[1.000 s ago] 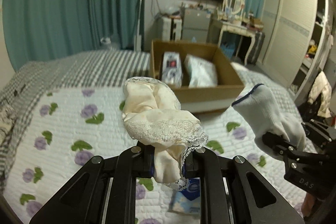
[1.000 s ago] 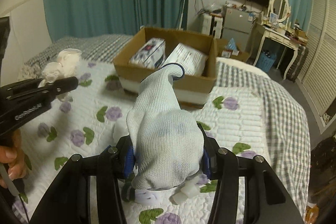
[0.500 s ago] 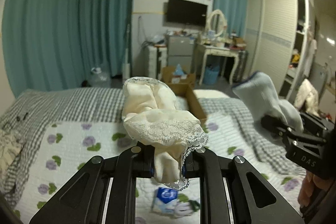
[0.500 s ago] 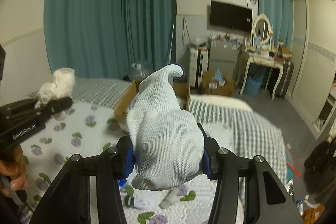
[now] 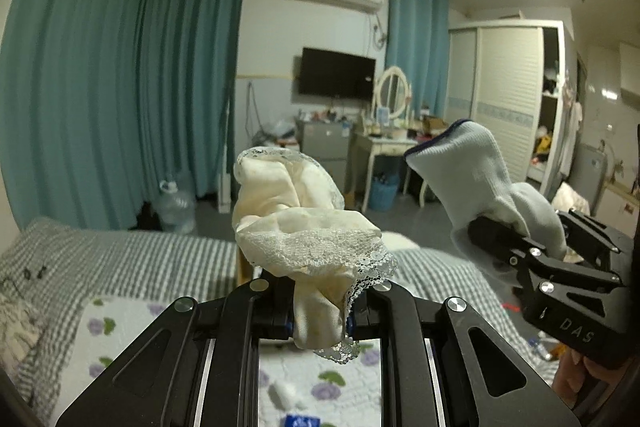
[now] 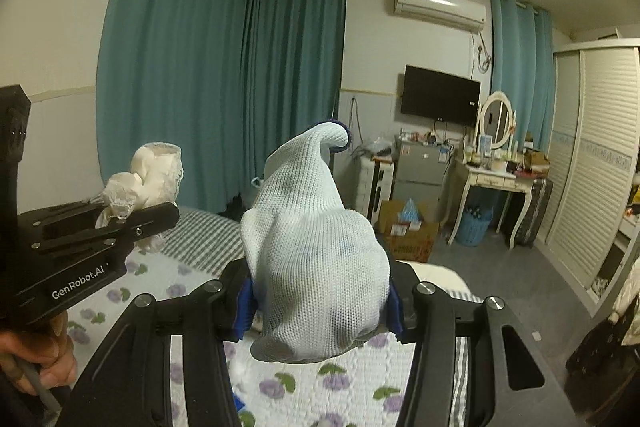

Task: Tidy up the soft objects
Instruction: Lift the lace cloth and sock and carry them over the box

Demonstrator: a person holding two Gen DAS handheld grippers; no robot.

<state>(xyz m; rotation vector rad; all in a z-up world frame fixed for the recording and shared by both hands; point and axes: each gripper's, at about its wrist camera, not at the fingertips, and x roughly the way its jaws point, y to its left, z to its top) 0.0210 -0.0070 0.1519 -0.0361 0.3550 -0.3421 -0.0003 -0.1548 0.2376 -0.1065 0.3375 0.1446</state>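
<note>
My left gripper [image 5: 320, 311] is shut on a cream lace-trimmed cloth [image 5: 296, 223] and holds it high above the bed. It also shows at the left of the right wrist view [image 6: 132, 215], with the cream cloth [image 6: 148, 175] in it. My right gripper [image 6: 320, 303] is shut on a white knitted sock with a blue cuff [image 6: 316, 251]. It shows at the right of the left wrist view [image 5: 516, 247], with the sock [image 5: 480, 175] sticking up. The cardboard box is almost hidden behind the cloth.
A quilt with purple flowers [image 6: 328, 379] covers the bed below, with a grey checked blanket [image 5: 120, 259] beyond. Small white and blue items [image 5: 288, 399] lie on the quilt. Teal curtains [image 5: 120, 107], a dressing table [image 6: 492, 183] and a wardrobe [image 5: 508, 99] stand behind.
Both grippers have risen and tilted up with their cloths still held. The bed and the cardboard box have dropped low in both views, and the ceiling now shows.
</note>
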